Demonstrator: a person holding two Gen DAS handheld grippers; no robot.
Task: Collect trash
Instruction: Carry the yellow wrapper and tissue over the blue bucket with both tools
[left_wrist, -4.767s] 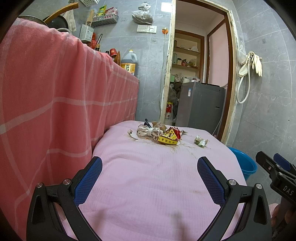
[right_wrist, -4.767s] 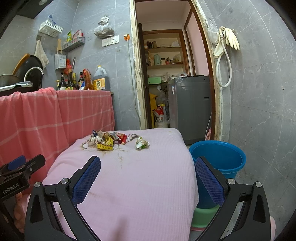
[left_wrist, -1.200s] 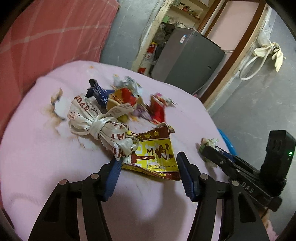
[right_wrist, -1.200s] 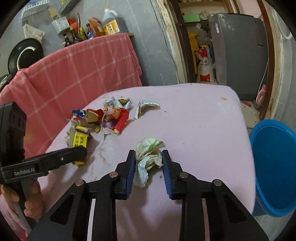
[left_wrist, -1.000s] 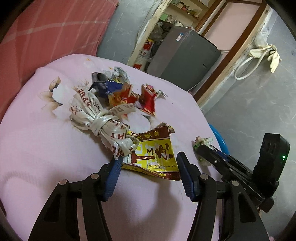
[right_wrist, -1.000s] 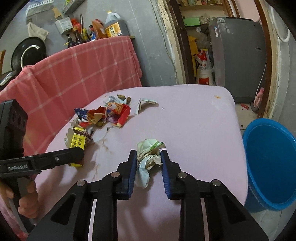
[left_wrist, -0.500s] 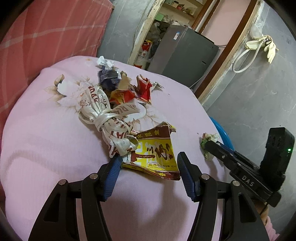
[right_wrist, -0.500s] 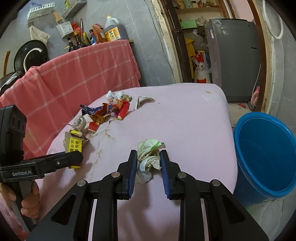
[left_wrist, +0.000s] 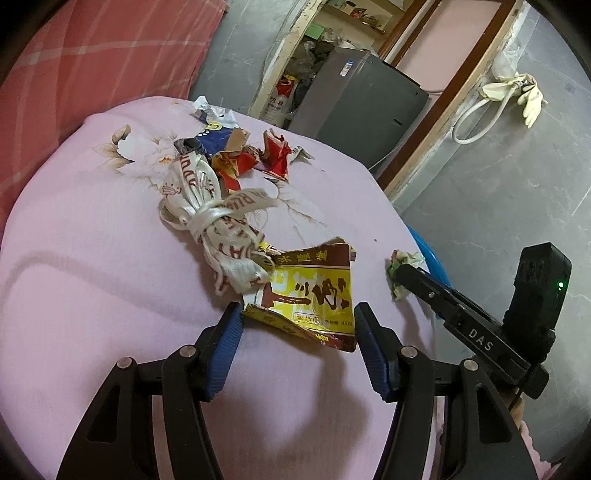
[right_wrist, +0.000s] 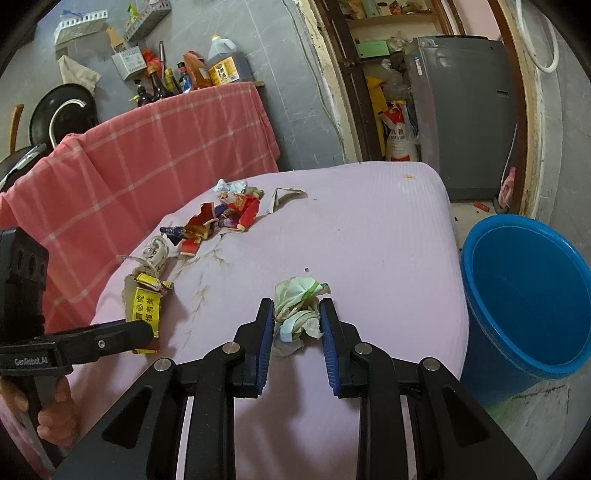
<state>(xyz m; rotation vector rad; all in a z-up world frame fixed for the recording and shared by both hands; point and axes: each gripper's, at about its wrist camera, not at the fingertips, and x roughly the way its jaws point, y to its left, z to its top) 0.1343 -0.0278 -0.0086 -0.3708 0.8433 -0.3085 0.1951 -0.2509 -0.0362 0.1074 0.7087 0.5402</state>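
Blue bucket (right_wrist: 524, 299) waits right of our two loaded grippers.
Right gripper (right_wrist: 297, 325) clamps tissue (right_wrist: 297, 314), nearer the bucket; left gripper (left_wrist: 295, 325) clamps wrapper (left_wrist: 310, 291).

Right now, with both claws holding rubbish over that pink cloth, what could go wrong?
The white ribbon bundle lies on the yellow wrapper held by the left gripper; it may drag or drop off midway. The crumpled tissue in the right gripper hangs loosely and might slip before reaching the blue bucket.
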